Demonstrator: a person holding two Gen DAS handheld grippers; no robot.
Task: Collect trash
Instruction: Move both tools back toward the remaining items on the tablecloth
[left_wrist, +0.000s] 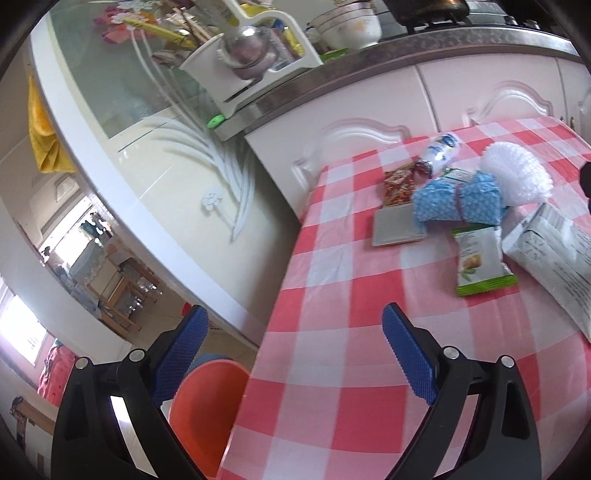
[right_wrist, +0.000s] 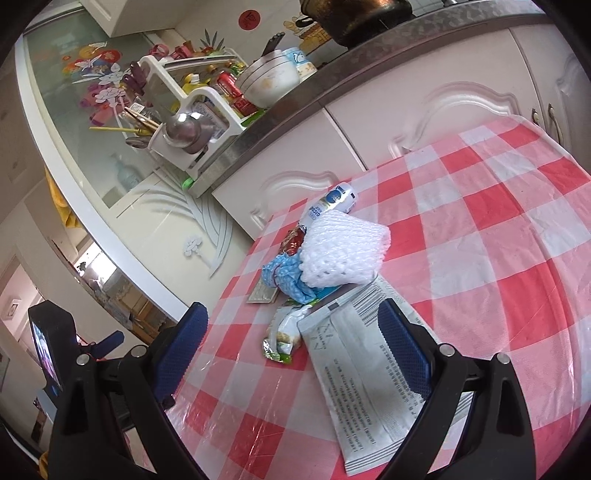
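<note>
Shiny plastics and foil on a film-covered checked cloth.
The tablecloth (right_wrist: 480, 258) is red-and-white check under clear, glossy, wrinkled plastic film. The foam net (right_wrist: 343, 254) is white, soft-looking plastic mesh, matt. The grey pouch (right_wrist: 365, 387) is smooth printed plastic with a dull sheen; the green wrapper (left_wrist: 480, 260) is glossy, with a crinkled foil edge. The blue bag (left_wrist: 458, 201) is crumpled dotted plastic, and the bottle (right_wrist: 332, 201) glossy plastic. Gripper pads (right_wrist: 402, 350) are blue, rough-textured rubber on matt black plastic arms. The bin (left_wrist: 207, 406) is smooth orange plastic. The cabinet doors (right_wrist: 424, 118) are glossy white, and the counter edge (right_wrist: 295, 107) is brushed metal.
</note>
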